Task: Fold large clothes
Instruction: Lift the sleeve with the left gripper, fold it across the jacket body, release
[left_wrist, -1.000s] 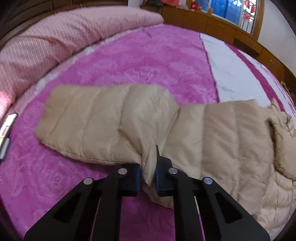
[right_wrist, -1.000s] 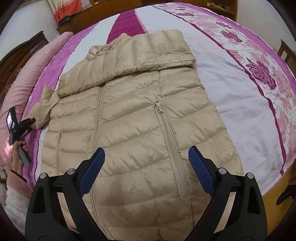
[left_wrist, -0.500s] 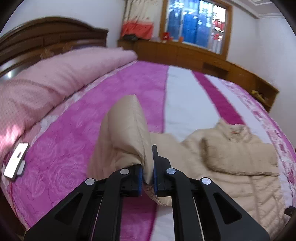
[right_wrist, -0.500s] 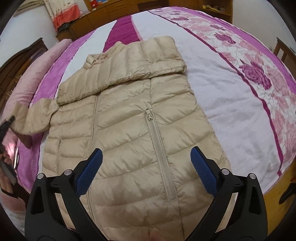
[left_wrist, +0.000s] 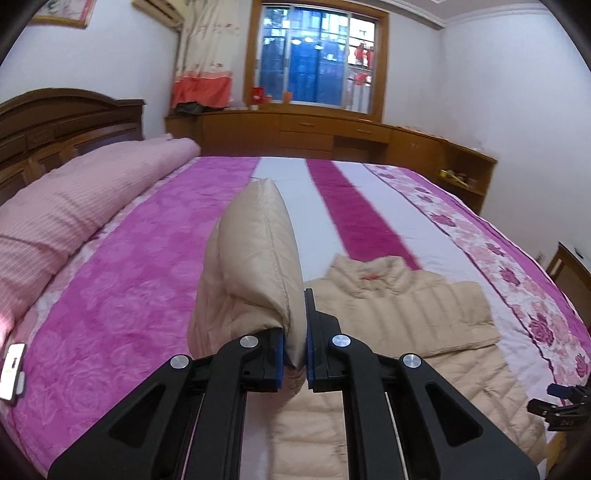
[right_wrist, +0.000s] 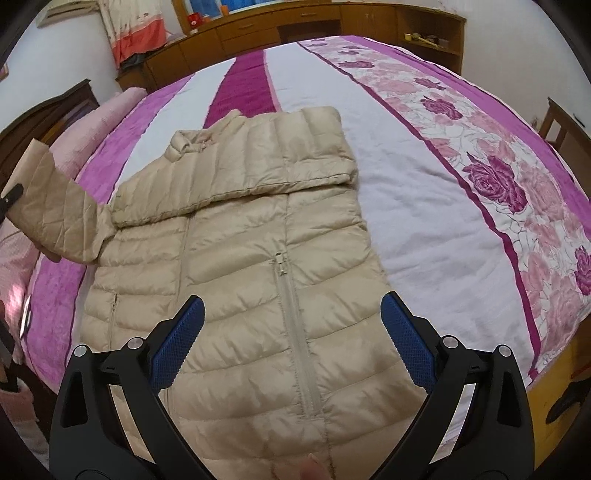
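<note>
Since a second ago the left tongs (left_wrist: 294, 356) have lifted the jacket's sleeve (left_wrist: 255, 266) off the bed (left_wrist: 122, 280) where it lay stretched out flat; it now stands raised above the purple cover, and the view has tipped up to take in the window and far wall. The left tongs are pressed together on the sleeve's puffy fabric, pinching a fold of it between the blue pads. The right tongs (right_wrist: 291, 343) are spread wide and hold nothing, hovering over the lower front of the beige down jacket (right_wrist: 240, 258), astride its zipper (right_wrist: 295, 332). The jacket lies front-up across the bed, collar toward the far side. One sleeve (right_wrist: 288, 162) is already folded over the chest, lying in a band across the top. The raised sleeve, seen at the left edge of the right wrist view (right_wrist: 55, 218), is not yet laid down. By my reading the fold is roughly a third done: this second sleeve must still come across the body, and the body then has to be folded up on itself.
</note>
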